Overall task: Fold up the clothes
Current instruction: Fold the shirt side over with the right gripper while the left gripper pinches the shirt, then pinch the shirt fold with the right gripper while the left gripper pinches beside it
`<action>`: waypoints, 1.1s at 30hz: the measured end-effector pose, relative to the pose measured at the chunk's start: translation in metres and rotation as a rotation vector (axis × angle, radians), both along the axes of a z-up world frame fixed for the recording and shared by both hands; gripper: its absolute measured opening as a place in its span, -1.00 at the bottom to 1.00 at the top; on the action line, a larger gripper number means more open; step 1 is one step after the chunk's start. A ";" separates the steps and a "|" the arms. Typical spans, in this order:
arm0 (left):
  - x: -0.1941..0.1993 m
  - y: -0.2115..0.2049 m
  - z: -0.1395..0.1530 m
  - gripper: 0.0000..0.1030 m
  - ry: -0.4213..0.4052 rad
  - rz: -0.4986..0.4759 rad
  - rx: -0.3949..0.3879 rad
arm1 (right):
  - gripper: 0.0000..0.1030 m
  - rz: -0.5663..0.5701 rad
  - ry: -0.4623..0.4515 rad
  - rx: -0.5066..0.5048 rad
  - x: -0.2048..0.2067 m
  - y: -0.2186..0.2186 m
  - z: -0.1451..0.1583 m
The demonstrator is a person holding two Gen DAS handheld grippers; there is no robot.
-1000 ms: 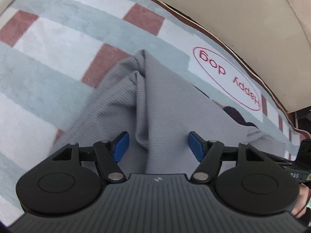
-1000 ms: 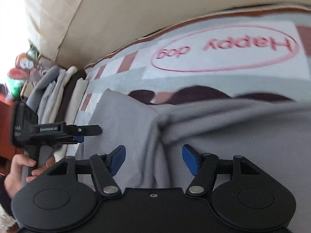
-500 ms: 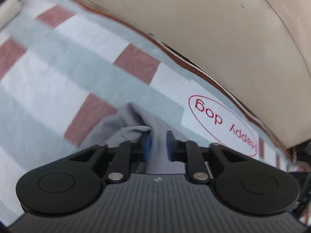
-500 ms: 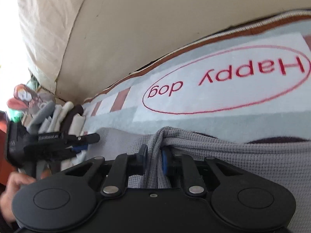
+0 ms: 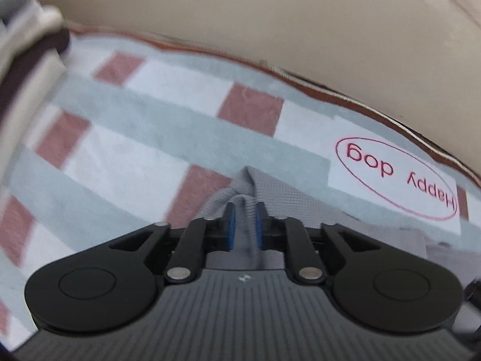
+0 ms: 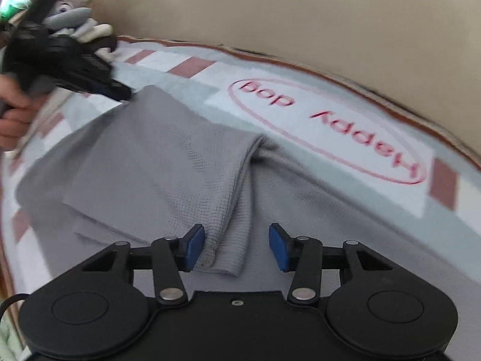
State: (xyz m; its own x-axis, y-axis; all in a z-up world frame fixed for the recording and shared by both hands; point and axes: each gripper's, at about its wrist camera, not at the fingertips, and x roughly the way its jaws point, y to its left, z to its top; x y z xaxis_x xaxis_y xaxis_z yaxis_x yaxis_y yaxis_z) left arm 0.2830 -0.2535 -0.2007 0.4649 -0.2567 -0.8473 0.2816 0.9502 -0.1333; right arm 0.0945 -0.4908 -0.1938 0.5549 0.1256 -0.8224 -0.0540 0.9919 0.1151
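Observation:
A grey waffle-knit garment (image 6: 168, 162) lies on the checked blanket (image 6: 186, 66), with one layer folded over the rest. My right gripper (image 6: 237, 246) hovers over the fold's near edge. Its jaws are opening, and the blue pads (image 6: 195, 245) stand apart with the cloth lying loose between them. My left gripper (image 5: 244, 225) pinches a raised ridge of the same garment (image 5: 285, 204) between narrow jaws that are starting to open. The right wrist view shows the left gripper (image 6: 120, 91) at the garment's far left corner, held by a hand (image 6: 12, 111).
The blanket (image 5: 150, 138) bears a white "Happy dog" label (image 5: 396, 177) (image 6: 330, 129). Behind it rises a beige sofa back (image 6: 300, 15). A stack of folded clothes (image 5: 27, 45) (image 6: 81, 27) sits at the far left end.
Both grippers first closed on bunches of grey cloth. The right one has since spread its jaws and released the cloth, which now lies folded. The left has lifted, still at the garment's corner.

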 end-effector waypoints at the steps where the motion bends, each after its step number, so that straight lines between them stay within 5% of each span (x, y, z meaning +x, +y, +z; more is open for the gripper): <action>1: -0.009 0.006 0.008 -0.02 -0.024 -0.011 0.012 | 0.01 -0.026 -0.014 -0.023 -0.004 0.001 0.007; 7: -0.067 0.073 0.015 0.26 0.004 -0.011 0.014 | 0.06 -0.073 -0.224 0.054 -0.046 0.015 0.042; 14: -0.084 0.143 -0.043 0.27 0.309 0.262 -0.345 | 0.07 0.239 -0.334 0.117 -0.046 0.081 0.050; 17: -0.084 0.144 -0.050 0.27 0.318 0.299 -0.398 | 0.07 0.337 -0.314 0.166 -0.039 0.099 0.043; 18: -0.086 0.142 -0.049 0.18 0.303 0.282 -0.400 | 0.07 0.373 -0.306 0.192 -0.035 0.105 0.040; 21: -0.093 0.126 -0.037 -0.92 0.237 0.118 -0.420 | 0.07 0.410 -0.257 0.269 -0.018 0.125 0.032; 25: -0.103 0.091 -0.003 -0.92 0.130 -0.127 -0.383 | 0.07 0.516 -0.256 0.233 -0.029 0.155 0.033; 27: -0.111 0.068 0.007 -0.91 0.090 -0.233 -0.305 | 0.08 0.558 -0.265 0.178 -0.042 0.160 0.034; 30: -0.126 0.040 0.009 -0.92 0.051 -0.360 -0.186 | 0.10 0.506 -0.264 0.185 -0.040 0.152 0.027; 33: -0.131 0.024 0.003 -0.89 0.069 -0.424 -0.179 | 0.09 0.442 -0.238 0.170 -0.022 0.144 0.014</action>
